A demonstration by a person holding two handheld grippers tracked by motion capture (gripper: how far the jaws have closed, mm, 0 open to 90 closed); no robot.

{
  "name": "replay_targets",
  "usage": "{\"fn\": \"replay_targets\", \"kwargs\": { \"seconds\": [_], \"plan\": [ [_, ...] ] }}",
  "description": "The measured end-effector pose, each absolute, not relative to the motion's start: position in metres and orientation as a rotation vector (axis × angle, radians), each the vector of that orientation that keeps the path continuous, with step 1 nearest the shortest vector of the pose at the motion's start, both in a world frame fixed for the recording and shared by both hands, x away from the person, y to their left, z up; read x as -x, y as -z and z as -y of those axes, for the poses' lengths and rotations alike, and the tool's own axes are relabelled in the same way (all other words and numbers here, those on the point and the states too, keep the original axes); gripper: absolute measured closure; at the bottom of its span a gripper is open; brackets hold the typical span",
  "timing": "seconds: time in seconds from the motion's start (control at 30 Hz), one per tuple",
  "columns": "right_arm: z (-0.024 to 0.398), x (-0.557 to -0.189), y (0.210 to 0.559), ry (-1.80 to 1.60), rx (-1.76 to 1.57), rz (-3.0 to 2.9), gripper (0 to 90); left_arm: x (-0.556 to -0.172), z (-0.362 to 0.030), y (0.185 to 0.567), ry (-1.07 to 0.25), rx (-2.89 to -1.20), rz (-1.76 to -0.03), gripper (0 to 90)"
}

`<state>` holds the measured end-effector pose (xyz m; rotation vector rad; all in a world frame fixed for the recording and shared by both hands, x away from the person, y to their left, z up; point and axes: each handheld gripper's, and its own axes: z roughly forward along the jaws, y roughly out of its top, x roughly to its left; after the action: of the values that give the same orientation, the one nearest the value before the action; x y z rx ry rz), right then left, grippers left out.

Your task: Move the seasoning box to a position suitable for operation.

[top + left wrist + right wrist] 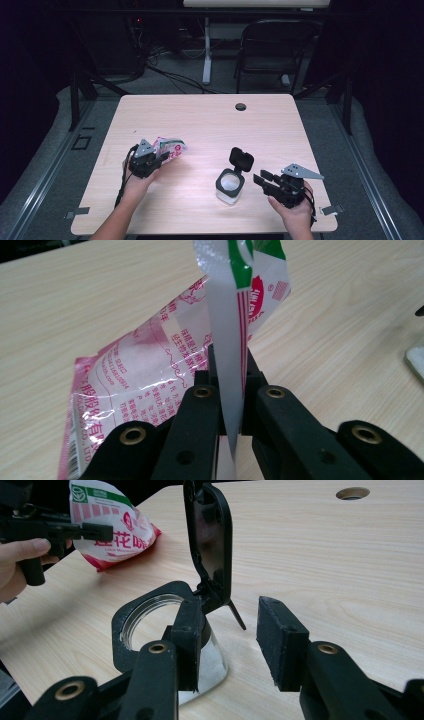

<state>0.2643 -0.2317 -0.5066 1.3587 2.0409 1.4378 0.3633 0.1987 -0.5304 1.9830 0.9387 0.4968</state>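
Left gripper [162,159] has its jaws pressed together on the sealed top edge of a pink-and-white crinkly plastic pouch [171,148] with a green band at the top, holding it at the left of the light wood-grain table [200,120]; in the left gripper view the pouch [150,385] hangs from the pinch with its lower part trailing toward the tabletop, whether it touches I can't tell. Gripping by the seam probably keeps the contents low and the mouth ready for tipping. Right gripper [264,181] sits just right of a clear square container with a black rim [230,186], its black hinged lid [241,160] flipped upright, so the mouth is open to receive a pour. Right jaws stand apart, nothing clamped; in the right gripper view one finger [190,645] lies against the container rim [125,630], likely steadying it, the other is clear of it. Pouch print: red Chinese characters, too small and warped to read surely; a round green logo in the corner [78,493]; a barcode strip along one edge [70,460]. No readable brand on the container. Pouch and container well apart.
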Motion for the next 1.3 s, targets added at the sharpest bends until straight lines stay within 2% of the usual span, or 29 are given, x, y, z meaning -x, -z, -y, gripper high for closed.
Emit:
{"fn": "replay_targets", "kwargs": {
  "seconds": [0.4, 0.77, 1.3],
  "plan": [
    [0.234, -0.263, 0.506, -1.432, -1.359, -2.037, 62.4, -0.362, -0.216, 0.511, -0.587, -1.924, -0.953, 90.0],
    [0.233, -0.261, 0.504, -1.436, -1.348, -2.018, 62.2, -0.355, -0.215, 0.497, -0.644, -1.913, -0.933, 90.0],
    [0.228, -0.258, 0.502, -1.425, -1.305, -2.022, 61.8, -0.337, -0.202, 0.472, -0.585, -1.889, -0.81, 90.0]
  ]
}}
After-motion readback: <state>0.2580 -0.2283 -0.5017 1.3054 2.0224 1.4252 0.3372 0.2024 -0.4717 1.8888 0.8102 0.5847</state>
